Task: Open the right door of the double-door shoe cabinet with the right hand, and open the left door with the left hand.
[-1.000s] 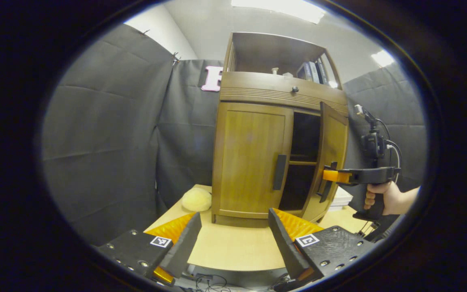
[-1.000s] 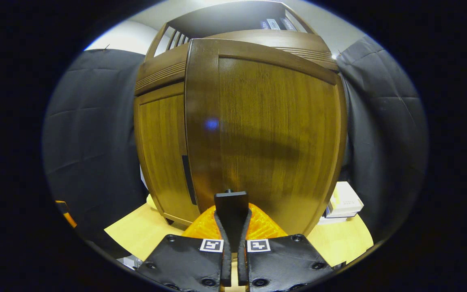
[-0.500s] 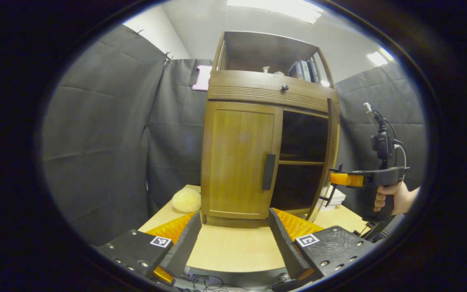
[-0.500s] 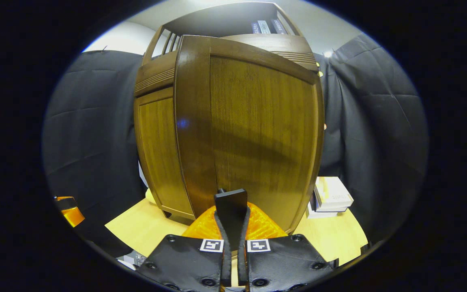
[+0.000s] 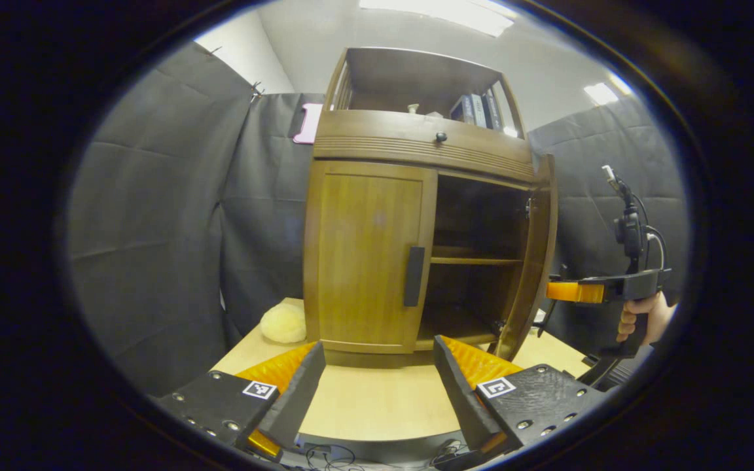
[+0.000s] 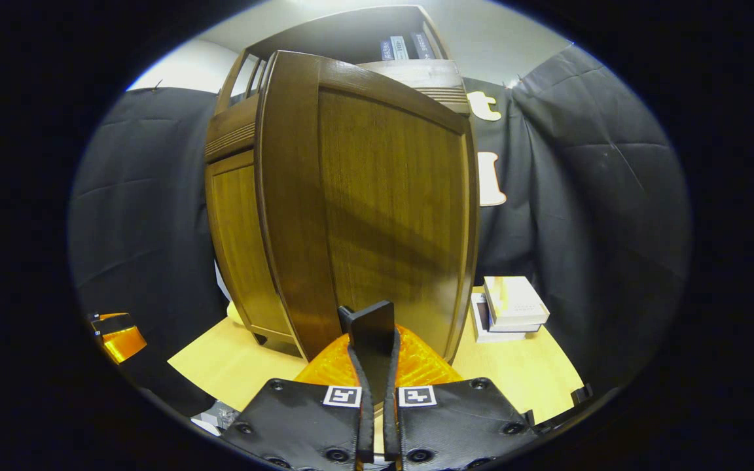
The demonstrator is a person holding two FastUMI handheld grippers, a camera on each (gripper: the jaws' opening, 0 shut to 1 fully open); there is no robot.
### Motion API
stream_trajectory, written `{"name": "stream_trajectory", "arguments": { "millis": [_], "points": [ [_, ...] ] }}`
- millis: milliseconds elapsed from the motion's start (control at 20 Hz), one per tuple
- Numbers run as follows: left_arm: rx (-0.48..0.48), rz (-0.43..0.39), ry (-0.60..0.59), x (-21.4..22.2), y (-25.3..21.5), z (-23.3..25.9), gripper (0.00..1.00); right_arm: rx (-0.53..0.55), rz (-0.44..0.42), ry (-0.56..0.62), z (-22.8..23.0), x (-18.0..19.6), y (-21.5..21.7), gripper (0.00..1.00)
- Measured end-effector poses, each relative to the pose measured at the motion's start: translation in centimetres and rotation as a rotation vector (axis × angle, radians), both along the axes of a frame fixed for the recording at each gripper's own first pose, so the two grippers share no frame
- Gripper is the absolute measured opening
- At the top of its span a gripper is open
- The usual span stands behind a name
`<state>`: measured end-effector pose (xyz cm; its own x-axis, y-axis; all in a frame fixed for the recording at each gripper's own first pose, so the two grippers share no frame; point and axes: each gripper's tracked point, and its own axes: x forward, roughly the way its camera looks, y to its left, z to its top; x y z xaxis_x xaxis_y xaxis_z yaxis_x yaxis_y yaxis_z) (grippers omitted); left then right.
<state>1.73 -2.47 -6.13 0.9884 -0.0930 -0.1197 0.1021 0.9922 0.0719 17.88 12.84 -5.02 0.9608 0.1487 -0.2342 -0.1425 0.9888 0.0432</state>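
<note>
Shoe cabinet (image 5: 377, 196) is stood upright on the desk (image 5: 377, 399), its right door (image 5: 534, 255) swung outward, left door (image 5: 367, 255) closed. Right hand-held gripper (image 6: 377, 366) is pinched on the right door's handle (image 6: 370, 327); left hand-held gripper (image 5: 377, 386) is spread before the cabinet.

The left gripper (image 5: 377, 386) is held level with jaws spread wide; the right gripper (image 6: 377, 386) is clamped, gripped by a hand (image 5: 639, 319).
</note>
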Motion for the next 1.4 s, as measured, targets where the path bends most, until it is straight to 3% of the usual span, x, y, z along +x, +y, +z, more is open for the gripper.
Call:
{"name": "stream_trajectory", "arguments": {
  "millis": [900, 1250, 1400],
  "points": [
    [-0.02, -0.131, 0.03, 3.0, -5.4, -1.4, 0.95, 0.003, -0.035, -0.057, 0.3, 0.1, -2.5, 0.06],
    [-0.019, -0.142, 0.045, 3.8, -5.8, -2.0, 0.95, -0.008, -0.138, -0.082, -0.1, 0.6, -8.5, 0.02],
    [-0.015, -0.146, 0.053, 3.7, -5.8, -2.3, 0.95, -0.002, -0.116, -0.089, -0.1, 0.6, -9.3, 0.02]
  ]
}}
